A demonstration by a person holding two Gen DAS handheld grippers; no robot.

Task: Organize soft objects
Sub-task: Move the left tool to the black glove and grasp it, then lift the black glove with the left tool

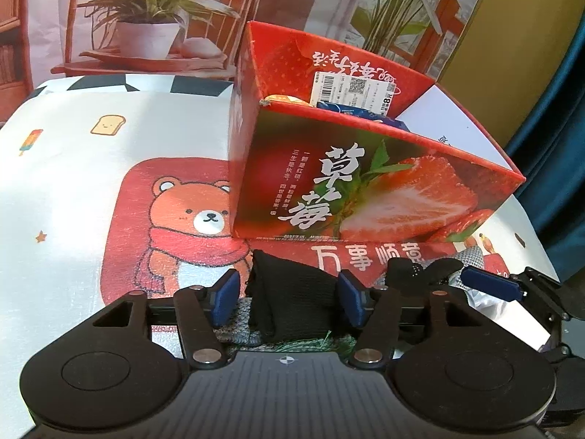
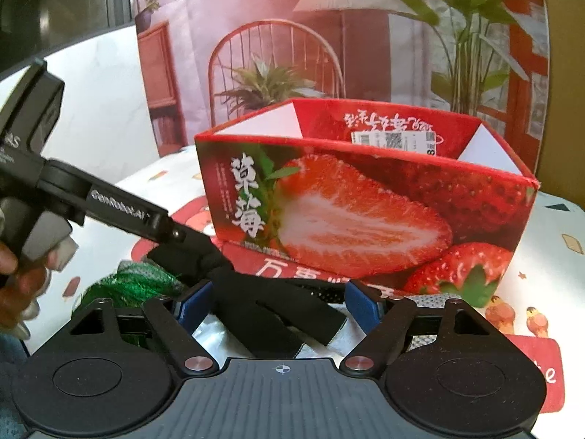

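Left wrist view: we see the left tool [image 1: 289, 298] with its blue pads [image 1: 227, 296] on either side of a black fabric piece [image 1: 292, 301], which fills the gap between them; whether the pads actually press it we cannot tell. Behind it stands the open strawberry box [image 1: 365, 190], on a bear-print cloth [image 1: 175, 219] covering the surface, with packets [image 1: 362, 113] showing above its rim. At the right edge of this view, the right tool [image 1: 490, 285] reaches in beside a grey knitted item [image 1: 471, 256]. Right wrist view: we look along the right tool [image 2: 279, 305], its jaws set wide and closed on nothing, with the black fabric piece [image 2: 278, 314] lying loosely between them over a silvery wrapper [image 2: 219, 329]. The left tool [image 2: 172, 230], held in a hand [image 2: 22, 281], meets the same fabric at its upper left end, next to a green fuzzy item [image 2: 124, 285]. The strawberry box [image 2: 365, 216] sits just beyond, toward the far edge of the surface.
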